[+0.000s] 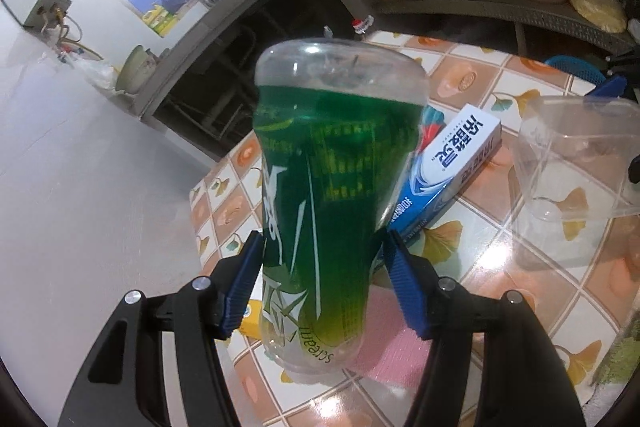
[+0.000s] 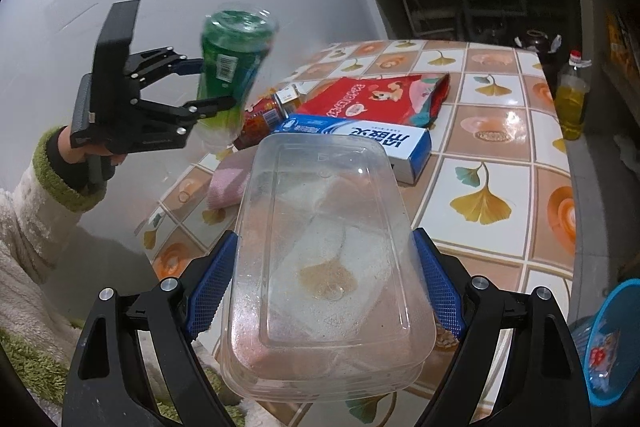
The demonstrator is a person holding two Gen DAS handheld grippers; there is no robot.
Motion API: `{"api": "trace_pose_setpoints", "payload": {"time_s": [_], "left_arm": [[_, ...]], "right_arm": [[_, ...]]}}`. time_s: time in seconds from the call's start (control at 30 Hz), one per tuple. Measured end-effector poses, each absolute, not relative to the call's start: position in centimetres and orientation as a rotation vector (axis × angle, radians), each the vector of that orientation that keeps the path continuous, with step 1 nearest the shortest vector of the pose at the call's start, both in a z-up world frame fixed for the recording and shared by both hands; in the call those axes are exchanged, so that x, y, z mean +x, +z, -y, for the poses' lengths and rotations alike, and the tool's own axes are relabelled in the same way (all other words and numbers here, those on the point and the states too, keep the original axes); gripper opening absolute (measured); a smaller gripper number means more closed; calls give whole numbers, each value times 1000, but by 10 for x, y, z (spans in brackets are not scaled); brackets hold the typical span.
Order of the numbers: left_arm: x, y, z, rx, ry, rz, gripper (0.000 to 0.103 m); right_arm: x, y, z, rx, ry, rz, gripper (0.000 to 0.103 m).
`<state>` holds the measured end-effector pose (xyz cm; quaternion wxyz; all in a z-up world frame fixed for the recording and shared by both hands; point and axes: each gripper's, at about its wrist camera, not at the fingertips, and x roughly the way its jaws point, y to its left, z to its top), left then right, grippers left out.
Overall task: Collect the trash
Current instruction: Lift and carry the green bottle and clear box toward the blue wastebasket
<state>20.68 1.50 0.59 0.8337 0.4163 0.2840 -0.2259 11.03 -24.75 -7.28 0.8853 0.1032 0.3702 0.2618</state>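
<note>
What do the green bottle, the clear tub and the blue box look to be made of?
Green bottle: thin clear plastic, glossy, with a printed green label; its base is see-through. Clear tub: transparent moulded plastic, slightly scuffed and smeared; the tablecloth shows through. Blue box: probably printed cardboard, with sharp folded edges.

- A clear plastic bottle (image 1: 332, 195) wears a glossy green film label.
- Beside the bottle, a glossy printed cardboard toothpaste box (image 1: 448, 167) lies on the desk (image 2: 500, 163), its tile-pattern cover shiny.
- A transparent plastic container (image 2: 328, 267) looks smooth, grease-smeared.
- Ribbed blue pads (image 2: 440, 287) line the matt black plastic right claw (image 2: 326, 287).
</note>
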Motion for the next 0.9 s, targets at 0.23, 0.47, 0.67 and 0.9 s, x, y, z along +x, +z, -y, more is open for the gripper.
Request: {"api": "trace_pose_setpoints", "payload": {"time_s": [0.23,0.47,0.67,0.9], "left_arm": [[193,32,-32,805,-476,-568,60],[177,61,-37,754,-486,-515,59],[160,77,-33,754,-510,-469,59],[143,89,-17,753,-549,-422,58]], "right_arm": [[106,-68,243,209,548,-763,81],[97,-60,240,201,549,-742,81],[89,-57,244,206,542,-715,81],[75,-50,260,243,517,-674,81]]}}
